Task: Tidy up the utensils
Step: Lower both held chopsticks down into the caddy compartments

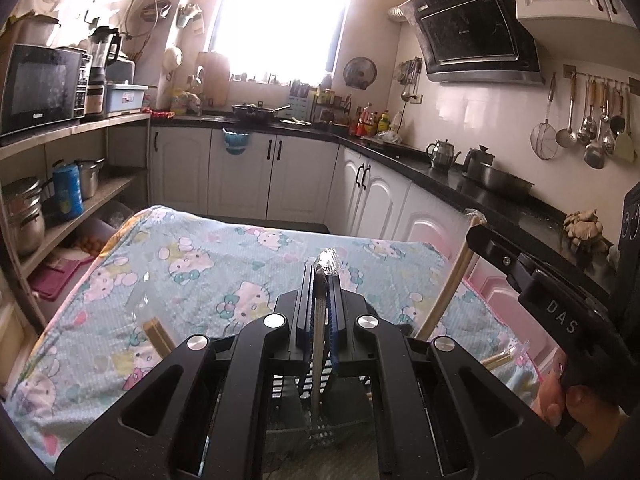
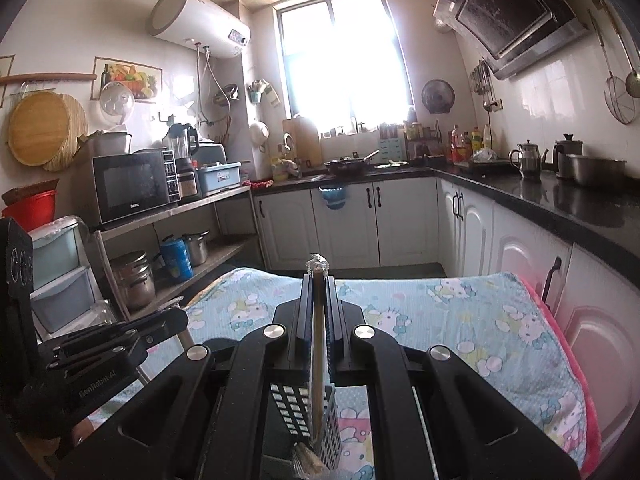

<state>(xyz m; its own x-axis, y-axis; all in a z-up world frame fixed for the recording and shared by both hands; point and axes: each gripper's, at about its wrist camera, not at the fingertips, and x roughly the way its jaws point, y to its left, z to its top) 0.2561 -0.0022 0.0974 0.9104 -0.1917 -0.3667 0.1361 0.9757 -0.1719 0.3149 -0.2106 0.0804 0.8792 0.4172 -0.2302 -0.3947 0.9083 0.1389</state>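
left gripper [image 1: 326,276] clamped tight on a metal utensil in clear wrap [image 1: 320,320], thin handle runs between the pads, wrapped tip poking out past the fingertips, lower end dropping down into a dark slotted holder [image 1: 320,428] right under the gripper. can't tell if it's a fork or spoon, the head is mostly hidden behind the gripper body.

right gripper [image 2: 318,284] also clenched, holding wrapped wooden chopsticks [image 2: 317,344] edge-on between its pads, wrapper tip sticking out above the fingertips, lower end going down beside or into a gridded utensil caddy [image 2: 304,412] below; which one is unclear from this angle. in the left wrist view the right gripper shows from the side at right, chopsticks slanting down from it, a person's hand [image 1: 560,400] on the grip.

table covered with a light blue cartoon-cat cloth [image 1: 224,264], pink edge on the right side. more wrapped chopsticks [image 1: 158,334] lying on the cloth left of the left gripper, another wrapped pair [image 1: 506,356] on the cloth at right near the hand.

background: kitchen, bright window [image 2: 344,60], microwave [image 2: 132,186] on a shelf at left, black countertop [image 2: 560,200] with kettles and a steel pot, range hood [image 1: 472,32] above, ladles and a strainer hanging on the wall rail [image 1: 592,120].
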